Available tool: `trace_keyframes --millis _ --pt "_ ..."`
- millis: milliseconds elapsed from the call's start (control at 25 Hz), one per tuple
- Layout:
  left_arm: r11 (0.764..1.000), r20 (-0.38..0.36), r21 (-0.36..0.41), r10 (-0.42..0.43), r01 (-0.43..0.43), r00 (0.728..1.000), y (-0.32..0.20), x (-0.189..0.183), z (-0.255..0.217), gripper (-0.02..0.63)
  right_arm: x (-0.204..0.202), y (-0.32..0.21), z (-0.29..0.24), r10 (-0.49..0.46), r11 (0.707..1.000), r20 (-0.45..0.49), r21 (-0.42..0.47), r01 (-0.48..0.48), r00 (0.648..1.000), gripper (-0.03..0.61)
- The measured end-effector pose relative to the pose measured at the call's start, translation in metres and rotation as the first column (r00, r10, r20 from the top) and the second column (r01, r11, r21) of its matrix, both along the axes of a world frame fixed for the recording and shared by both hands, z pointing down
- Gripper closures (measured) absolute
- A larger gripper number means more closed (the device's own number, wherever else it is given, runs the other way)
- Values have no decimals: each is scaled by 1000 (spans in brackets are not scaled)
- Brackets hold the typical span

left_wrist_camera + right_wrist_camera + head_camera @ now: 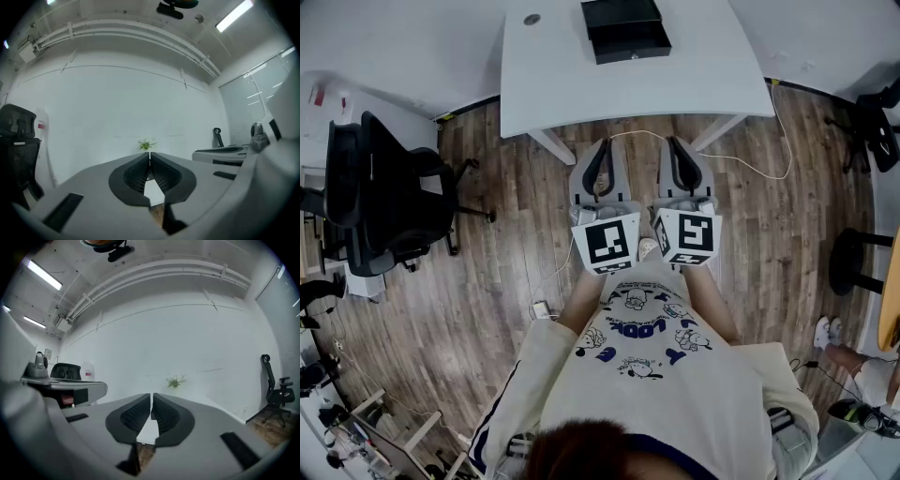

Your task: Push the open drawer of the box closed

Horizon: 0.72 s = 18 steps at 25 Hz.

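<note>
A black box (pixel 619 13) stands at the far edge of the white table (pixel 572 84), its open drawer (pixel 632 41) pulled out toward me. Both grippers hang in front of my body, short of the table's near edge and well apart from the box. My left gripper (pixel 602 157) has its jaws together with nothing between them, and so does my right gripper (pixel 680 155). The left gripper view shows its shut gripper (pixel 149 157) aimed at a white wall; the right gripper view shows that shut gripper (pixel 152 399) aimed the same way. The box is outside both gripper views.
A black office chair (pixel 384 192) stands on the wood floor at the left. A white cable (pixel 750 167) trails over the floor by the table's right leg. A black stool (pixel 853 262) and another chair (pixel 877 127) stand at the right. A small round cap (pixel 532 19) sits in the tabletop.
</note>
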<state>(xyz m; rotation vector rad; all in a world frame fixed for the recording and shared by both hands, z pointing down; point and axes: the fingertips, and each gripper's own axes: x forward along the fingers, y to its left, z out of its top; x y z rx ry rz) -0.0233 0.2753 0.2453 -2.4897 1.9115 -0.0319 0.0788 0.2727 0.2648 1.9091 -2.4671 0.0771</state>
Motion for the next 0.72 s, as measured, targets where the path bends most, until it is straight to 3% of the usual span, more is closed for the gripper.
trace_keyframes --millis 720 --pt "1000 -16 1 9 -9 1000 -33 -19 3 592 -16 -34 10 17 1000 2 -21 -16 1000 538"
